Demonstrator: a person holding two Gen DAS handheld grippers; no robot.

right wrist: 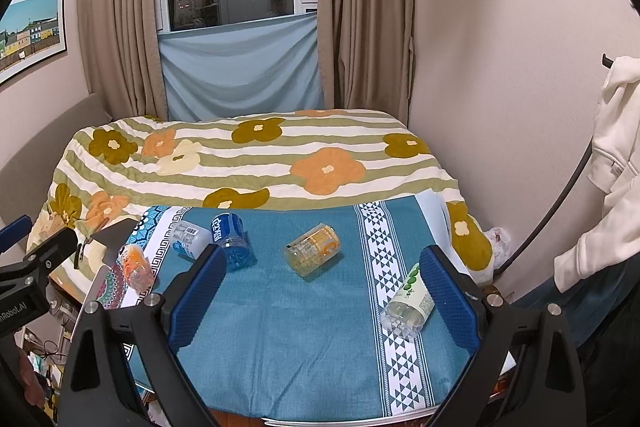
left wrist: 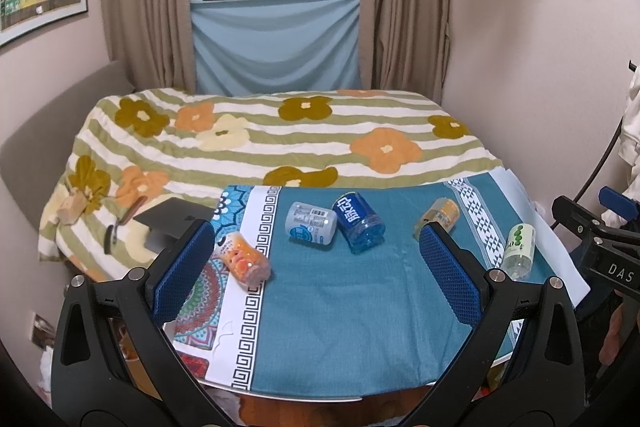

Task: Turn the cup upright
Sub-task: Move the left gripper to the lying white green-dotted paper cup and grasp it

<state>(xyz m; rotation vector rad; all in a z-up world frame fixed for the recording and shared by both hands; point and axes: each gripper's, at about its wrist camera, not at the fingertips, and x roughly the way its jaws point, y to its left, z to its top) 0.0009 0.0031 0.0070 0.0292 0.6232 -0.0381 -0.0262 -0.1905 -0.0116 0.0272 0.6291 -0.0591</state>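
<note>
Several cups made from cut bottles lie on their sides on a teal tablecloth (left wrist: 340, 303). From left: an orange-printed cup (left wrist: 242, 258), a grey-white cup (left wrist: 311, 225), a blue cup (left wrist: 357, 222), a yellow-orange cup (left wrist: 438, 215), and a green-white cup (left wrist: 519, 251). My left gripper (left wrist: 316, 241) is open and empty, hovering above the near cloth. My right gripper (right wrist: 322, 265) is open and empty; the yellow-orange cup (right wrist: 314, 250) lies between and beyond its fingers, and the green-white cup (right wrist: 410, 297) lies by its right finger (right wrist: 448, 301).
A flowered striped blanket (left wrist: 256, 139) covers the bed behind the table. A dark laptop (left wrist: 172, 221) and scissors (left wrist: 120, 227) lie on it at left. Curtains and a window stand behind. A white garment (right wrist: 616, 163) hangs at right. The table's near edge (left wrist: 320, 397) is close.
</note>
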